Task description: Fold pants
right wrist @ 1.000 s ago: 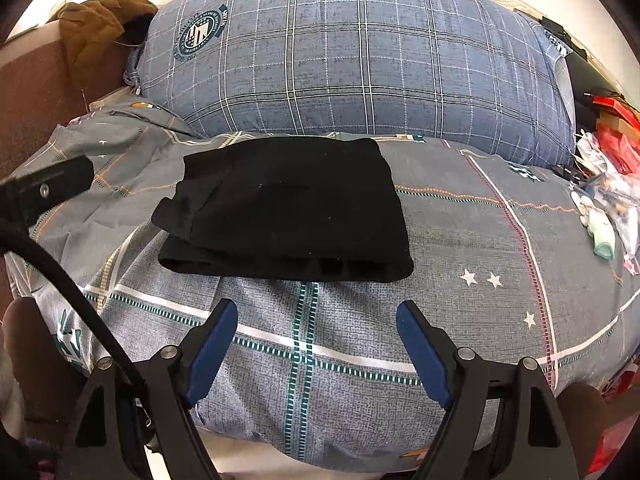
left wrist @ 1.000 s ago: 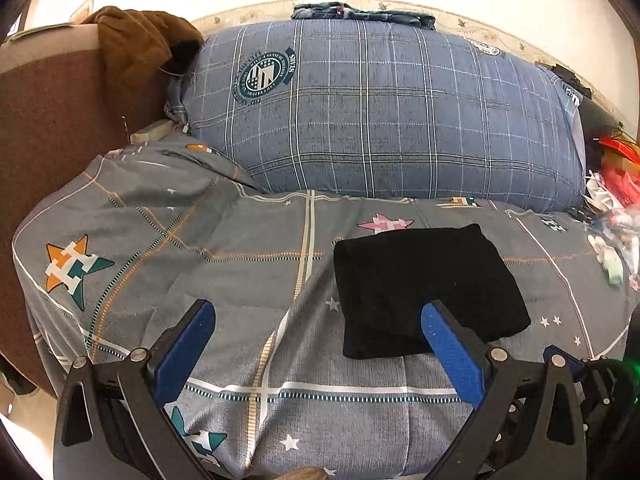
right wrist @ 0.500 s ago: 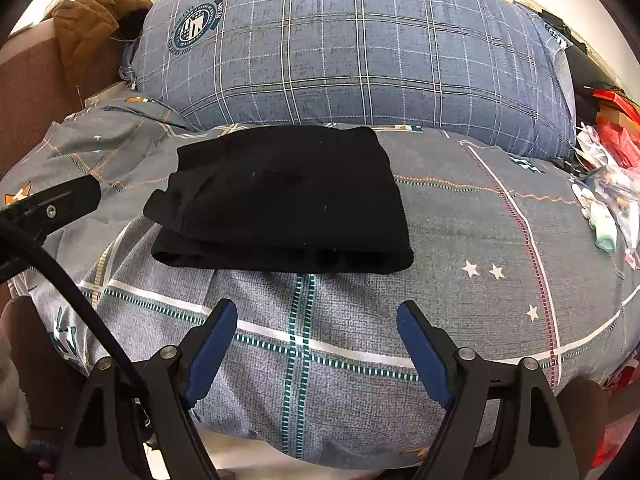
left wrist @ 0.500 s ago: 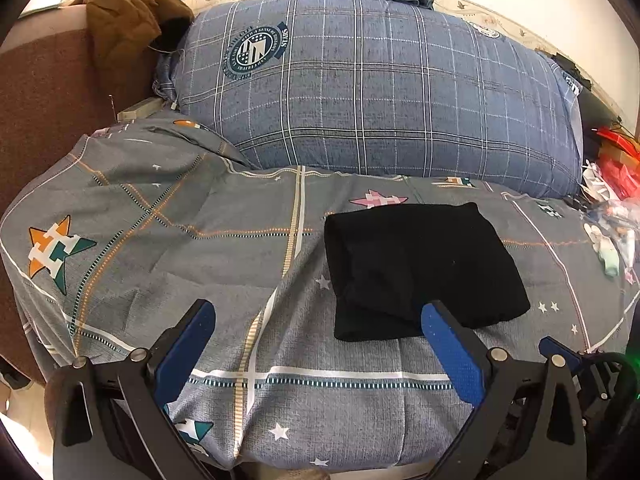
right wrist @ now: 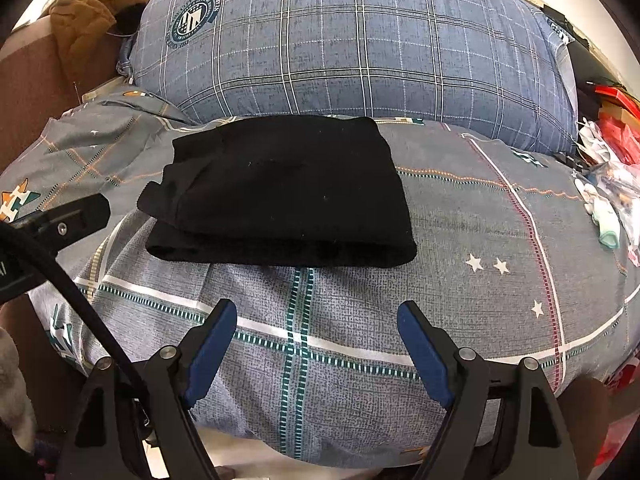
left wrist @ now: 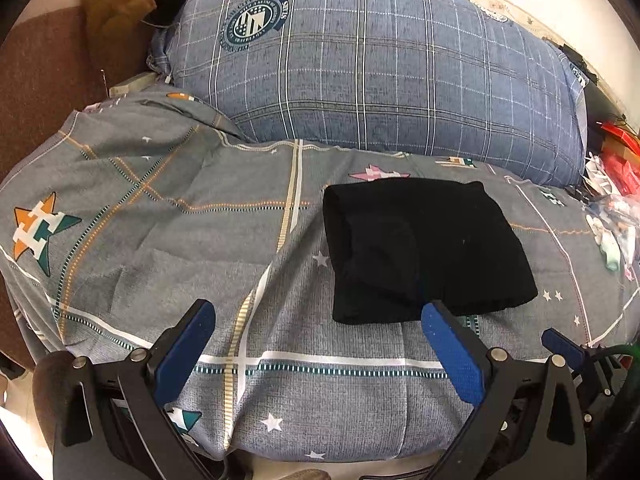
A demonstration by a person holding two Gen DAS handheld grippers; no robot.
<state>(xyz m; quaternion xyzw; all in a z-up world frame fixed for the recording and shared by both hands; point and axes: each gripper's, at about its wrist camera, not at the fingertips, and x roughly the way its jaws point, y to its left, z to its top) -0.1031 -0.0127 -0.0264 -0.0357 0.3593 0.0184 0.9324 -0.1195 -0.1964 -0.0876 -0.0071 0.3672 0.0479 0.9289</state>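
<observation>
The black pants [left wrist: 428,248] lie folded into a compact rectangle on the grey patterned bedsheet [left wrist: 160,240]; they also show in the right wrist view [right wrist: 280,192]. My left gripper [left wrist: 316,316] is open and empty, held back near the bed's front edge, left of the pants. My right gripper [right wrist: 314,312] is open and empty, held in front of the pants, apart from them. The left gripper's body [right wrist: 60,220] shows at the left of the right wrist view.
A large blue plaid pillow [left wrist: 380,72] lies behind the pants. A brown garment [left wrist: 120,0] hangs on the brown headboard [left wrist: 40,72] at left. Small cluttered items [right wrist: 608,184] lie at the bed's right edge.
Both grippers have drawn back and up from the bed, so the pants look slightly farther and the bed's front edge shows more. The pants have not moved. Both stay open.
</observation>
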